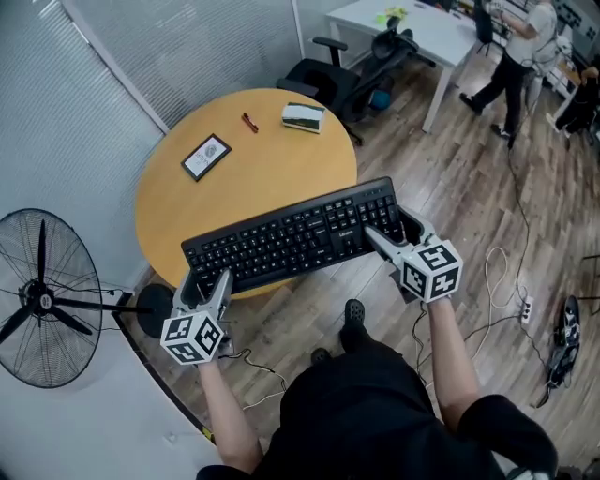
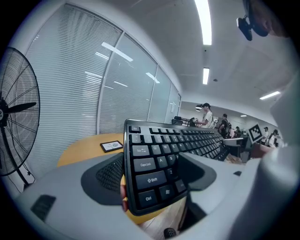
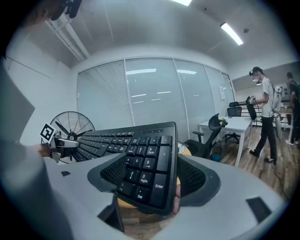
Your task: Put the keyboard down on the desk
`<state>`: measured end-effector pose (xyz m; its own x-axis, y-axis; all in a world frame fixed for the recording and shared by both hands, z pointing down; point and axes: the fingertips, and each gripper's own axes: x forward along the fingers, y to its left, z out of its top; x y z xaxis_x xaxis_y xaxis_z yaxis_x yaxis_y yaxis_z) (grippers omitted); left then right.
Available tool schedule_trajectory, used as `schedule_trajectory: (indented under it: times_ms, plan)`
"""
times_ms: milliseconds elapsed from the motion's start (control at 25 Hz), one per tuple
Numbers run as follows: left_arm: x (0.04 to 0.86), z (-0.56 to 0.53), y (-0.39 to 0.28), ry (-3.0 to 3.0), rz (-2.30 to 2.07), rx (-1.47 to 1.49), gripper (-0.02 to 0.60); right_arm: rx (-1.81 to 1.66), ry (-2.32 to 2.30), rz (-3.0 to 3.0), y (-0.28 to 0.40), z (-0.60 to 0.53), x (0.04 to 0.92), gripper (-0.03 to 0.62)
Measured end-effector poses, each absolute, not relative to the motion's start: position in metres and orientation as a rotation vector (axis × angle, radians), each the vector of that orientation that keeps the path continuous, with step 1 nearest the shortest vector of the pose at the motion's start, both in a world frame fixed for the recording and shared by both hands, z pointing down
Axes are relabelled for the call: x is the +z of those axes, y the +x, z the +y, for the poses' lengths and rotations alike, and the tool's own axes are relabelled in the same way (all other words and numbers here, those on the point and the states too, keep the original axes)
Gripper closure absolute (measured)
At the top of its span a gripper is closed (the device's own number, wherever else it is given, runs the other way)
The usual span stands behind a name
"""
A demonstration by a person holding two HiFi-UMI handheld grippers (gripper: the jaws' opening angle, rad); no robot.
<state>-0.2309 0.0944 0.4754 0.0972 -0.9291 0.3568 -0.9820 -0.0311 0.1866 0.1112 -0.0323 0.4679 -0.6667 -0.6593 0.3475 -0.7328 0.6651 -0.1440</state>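
Over the near edge of the desk (image 1: 281,159): a black keyboard (image 1: 291,236)
left gripper (image 1: 214,281) grips its left end; right gripper (image 1: 389,236) grips its right end

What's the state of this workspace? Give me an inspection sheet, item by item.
Surface: round wooden table, mostly bare.
Job's things: black keyboard, held by both ends over the table's near edge, not yet laid down.
Clutter: framed card, red pen and book on the far side.
Tools: left tool shut on the keyboard's left end; right tool shut on its right end.
Cables: loose cables and a power strip on the floor at right.
Surroundings: fan, office chair, white desk, a person beyond.
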Motion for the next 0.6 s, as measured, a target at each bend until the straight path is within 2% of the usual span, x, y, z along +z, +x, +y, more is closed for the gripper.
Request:
schedule_trajectory:
  times_ms: [600]
  plan:
    - [0.491, 0.043, -0.199, 1.920, -1.932, 0.187, 0.229, 0.406, 1.016, -2.643, 0.133, -0.109, 0.486, 0.249]
